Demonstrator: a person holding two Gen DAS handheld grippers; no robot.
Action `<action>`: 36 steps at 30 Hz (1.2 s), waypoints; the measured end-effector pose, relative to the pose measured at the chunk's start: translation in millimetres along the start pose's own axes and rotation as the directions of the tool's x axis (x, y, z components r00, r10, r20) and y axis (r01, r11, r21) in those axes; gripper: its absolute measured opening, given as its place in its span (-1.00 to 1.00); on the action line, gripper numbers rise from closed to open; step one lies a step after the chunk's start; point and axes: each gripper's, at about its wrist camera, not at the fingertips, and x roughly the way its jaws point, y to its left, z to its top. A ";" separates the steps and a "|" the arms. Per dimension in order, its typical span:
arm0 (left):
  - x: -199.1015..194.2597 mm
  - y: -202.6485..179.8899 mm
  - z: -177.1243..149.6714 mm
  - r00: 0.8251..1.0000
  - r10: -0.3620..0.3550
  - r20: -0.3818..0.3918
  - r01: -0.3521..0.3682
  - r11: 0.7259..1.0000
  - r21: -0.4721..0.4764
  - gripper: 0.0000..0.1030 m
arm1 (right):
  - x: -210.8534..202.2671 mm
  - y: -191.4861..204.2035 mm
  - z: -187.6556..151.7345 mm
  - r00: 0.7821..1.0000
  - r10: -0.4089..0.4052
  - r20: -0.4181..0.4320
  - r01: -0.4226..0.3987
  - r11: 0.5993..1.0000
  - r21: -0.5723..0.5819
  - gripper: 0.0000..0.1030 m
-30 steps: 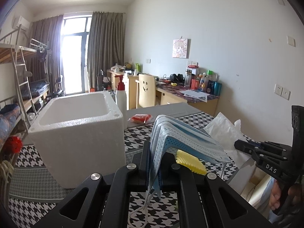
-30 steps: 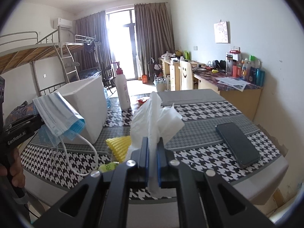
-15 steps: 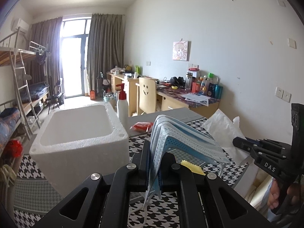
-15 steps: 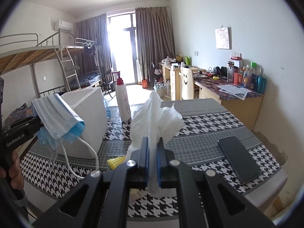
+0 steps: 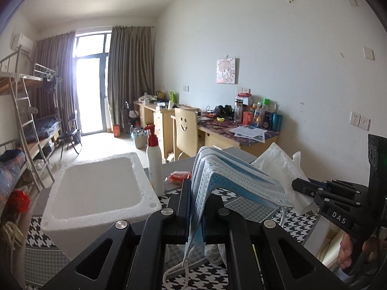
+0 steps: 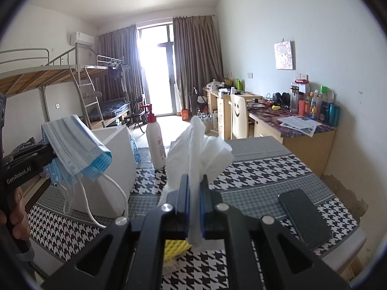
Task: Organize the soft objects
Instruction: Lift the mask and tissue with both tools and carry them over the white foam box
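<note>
- Holding both items in the air: our left gripper (image 5: 196, 207) pinches blue face masks (image 5: 229, 178) beside the foam box (image 5: 96, 193).
- Our right gripper (image 6: 193, 193) pinches white tissue (image 6: 196, 149) above the houndstooth table (image 6: 266, 169).

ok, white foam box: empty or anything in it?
Empty as far as visible: the white foam box shows only bare white interior; near inner wall hidden.

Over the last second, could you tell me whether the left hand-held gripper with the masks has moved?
Yes. The left hand-held gripper, shut on the masks, has risen: the foam box now sits lower in its view, showing more of its inside.
</note>
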 end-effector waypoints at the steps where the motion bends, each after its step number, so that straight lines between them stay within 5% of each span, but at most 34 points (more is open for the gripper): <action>1: 0.0 0.6 1.0 1.000 0.000 0.002 0.000 1.000 0.000 -0.86 | 0.9 -0.2 0.6 1.000 0.000 0.001 0.000 1.000 0.001 -0.82; 36: 9.2 32.4 37.9 0.987 0.138 0.077 -0.136 0.990 -0.036 -0.86 | 29.5 25.9 43.1 0.992 0.109 0.064 -0.107 0.993 -0.041 -0.82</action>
